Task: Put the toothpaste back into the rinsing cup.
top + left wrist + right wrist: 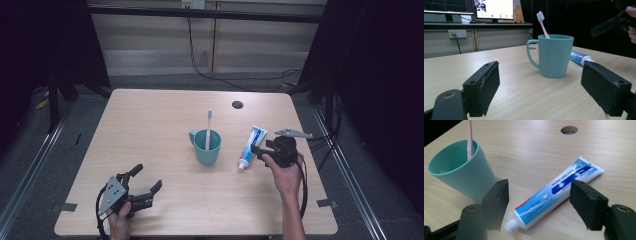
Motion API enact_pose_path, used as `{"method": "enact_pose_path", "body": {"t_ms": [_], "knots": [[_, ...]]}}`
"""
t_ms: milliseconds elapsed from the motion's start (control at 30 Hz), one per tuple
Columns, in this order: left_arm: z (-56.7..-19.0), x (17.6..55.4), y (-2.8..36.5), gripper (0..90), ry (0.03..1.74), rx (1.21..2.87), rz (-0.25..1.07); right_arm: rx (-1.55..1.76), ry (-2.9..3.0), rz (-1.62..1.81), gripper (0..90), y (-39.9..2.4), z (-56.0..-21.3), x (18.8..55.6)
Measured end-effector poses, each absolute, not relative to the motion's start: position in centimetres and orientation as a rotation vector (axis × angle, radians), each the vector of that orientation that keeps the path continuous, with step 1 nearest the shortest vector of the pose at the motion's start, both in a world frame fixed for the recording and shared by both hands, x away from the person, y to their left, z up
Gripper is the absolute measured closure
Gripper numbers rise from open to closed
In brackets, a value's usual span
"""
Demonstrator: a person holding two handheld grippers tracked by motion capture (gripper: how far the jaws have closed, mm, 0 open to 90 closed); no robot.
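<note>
Soft overhead light falls evenly on the pale wooden counter (150,130), while the surroundings stay dark. Shadows are faint. In the gripper views, the near black jaws look slightly blurred.

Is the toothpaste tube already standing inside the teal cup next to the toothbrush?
No. The toothpaste tube lies flat on the table beside the teal cup, which holds the toothbrush.

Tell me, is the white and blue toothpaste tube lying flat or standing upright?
Lying flat. The white and blue toothpaste tube rests lengthwise on the light wooden table, white cap end toward the person, beside the upright teal plastic cup.
</note>
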State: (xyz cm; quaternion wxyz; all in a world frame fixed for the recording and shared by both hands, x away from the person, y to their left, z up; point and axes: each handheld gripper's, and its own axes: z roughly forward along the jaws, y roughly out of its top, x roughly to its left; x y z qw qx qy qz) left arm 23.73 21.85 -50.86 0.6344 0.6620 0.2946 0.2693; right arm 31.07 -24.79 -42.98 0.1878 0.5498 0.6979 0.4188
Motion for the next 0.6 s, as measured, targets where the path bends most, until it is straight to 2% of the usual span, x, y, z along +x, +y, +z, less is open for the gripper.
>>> {"method": "enact_pose_path", "body": {"t_ms": [200,400,600], "knots": [[-51.0,23.4,21.9,15.3,0.663,1.490,0.641,1.614,1.979,1.099,32.6,-24.9,-42.7,32.8],[-51.0,23.4,21.9,15.4,0.664,1.491,0.644,1.695,2.040,1.072,37.8,-25.1,-43.1,34.4],[-51.0,23.4,21.9,15.4,0.665,1.488,0.640,1.763,2.119,1.055,37.8,-25.2,-42.7,35.7]]}}
